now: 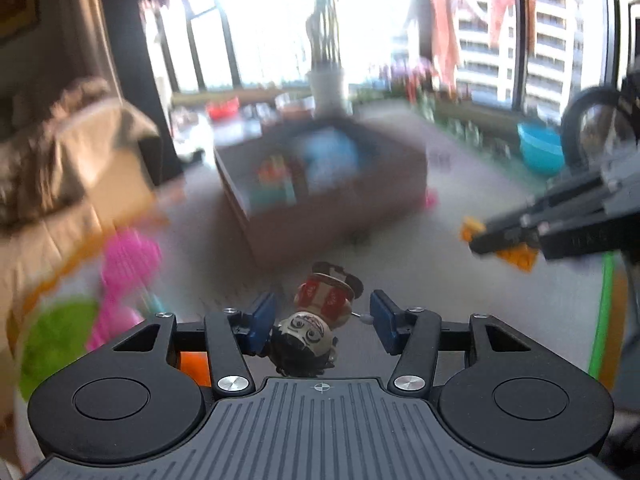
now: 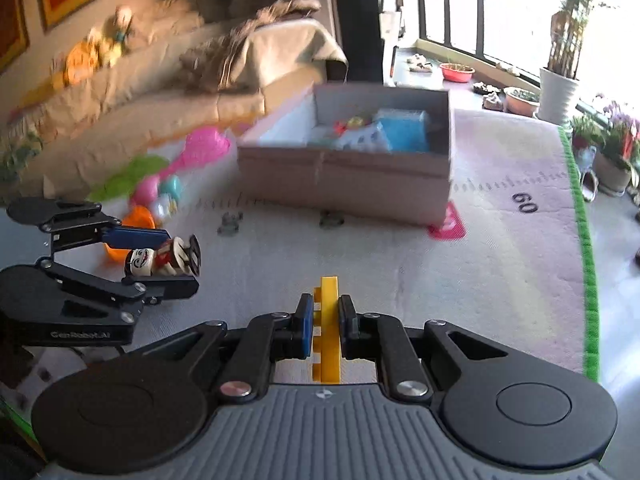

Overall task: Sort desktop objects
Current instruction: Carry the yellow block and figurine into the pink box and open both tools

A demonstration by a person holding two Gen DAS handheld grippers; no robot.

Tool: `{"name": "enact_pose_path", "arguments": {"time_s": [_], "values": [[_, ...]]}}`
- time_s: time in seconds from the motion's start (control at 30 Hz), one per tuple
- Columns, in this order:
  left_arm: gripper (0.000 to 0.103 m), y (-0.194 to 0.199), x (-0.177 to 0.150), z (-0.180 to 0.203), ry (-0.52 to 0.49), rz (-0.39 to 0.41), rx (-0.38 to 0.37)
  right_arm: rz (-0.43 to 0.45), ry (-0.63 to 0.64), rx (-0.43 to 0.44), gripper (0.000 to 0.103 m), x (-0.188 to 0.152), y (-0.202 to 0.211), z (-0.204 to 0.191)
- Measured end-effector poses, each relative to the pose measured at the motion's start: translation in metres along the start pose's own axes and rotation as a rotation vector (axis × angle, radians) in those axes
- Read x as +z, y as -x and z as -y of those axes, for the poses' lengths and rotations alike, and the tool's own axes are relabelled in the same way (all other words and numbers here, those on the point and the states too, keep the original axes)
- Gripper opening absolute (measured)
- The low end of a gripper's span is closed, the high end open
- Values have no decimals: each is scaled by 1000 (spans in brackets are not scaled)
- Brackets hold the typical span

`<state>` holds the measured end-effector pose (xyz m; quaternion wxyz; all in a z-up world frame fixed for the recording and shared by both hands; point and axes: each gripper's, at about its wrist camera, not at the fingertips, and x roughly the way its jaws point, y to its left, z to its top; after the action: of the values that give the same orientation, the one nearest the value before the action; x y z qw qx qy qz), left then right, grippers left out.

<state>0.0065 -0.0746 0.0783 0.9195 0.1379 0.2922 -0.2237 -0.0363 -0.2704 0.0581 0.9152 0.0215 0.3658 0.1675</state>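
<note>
My left gripper has a small wind-up figure with a black-haired head and red body between its fingers; the right pad stands a little apart from it. In the right wrist view the figure lies between the left gripper's fingers, above the mat. My right gripper is shut on a yellow toy brick, held on edge; it also shows as orange in the left wrist view. A cardboard box with blue and colourful toys inside stands ahead on the mat.
A pink plastic scoop, green plate, coloured eggs and an orange bowl lie left of the box. A sofa is behind. Flower pots line the window side. A green mat border runs on the right.
</note>
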Motion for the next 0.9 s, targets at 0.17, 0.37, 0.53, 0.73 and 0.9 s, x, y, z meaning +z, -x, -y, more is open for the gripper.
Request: {"name": "enact_pose_path", "arguments": {"time_s": [0.17, 0.37, 0.53, 0.73, 0.9], "values": [[57, 7, 64, -13, -51, 178, 50, 134, -44, 21, 12, 36, 34, 13], [73, -46, 109, -32, 42, 194, 65, 237, -12, -24, 12, 85, 35, 18], [91, -40, 65, -46, 96, 121, 65, 219, -72, -62, 12, 112, 2, 36], [96, -13, -8, -57, 144, -1, 99, 162, -110, -60, 12, 138, -66, 42], [97, -1, -48, -70, 149, -80, 189, 153, -139, -82, 19, 153, -98, 35]]}}
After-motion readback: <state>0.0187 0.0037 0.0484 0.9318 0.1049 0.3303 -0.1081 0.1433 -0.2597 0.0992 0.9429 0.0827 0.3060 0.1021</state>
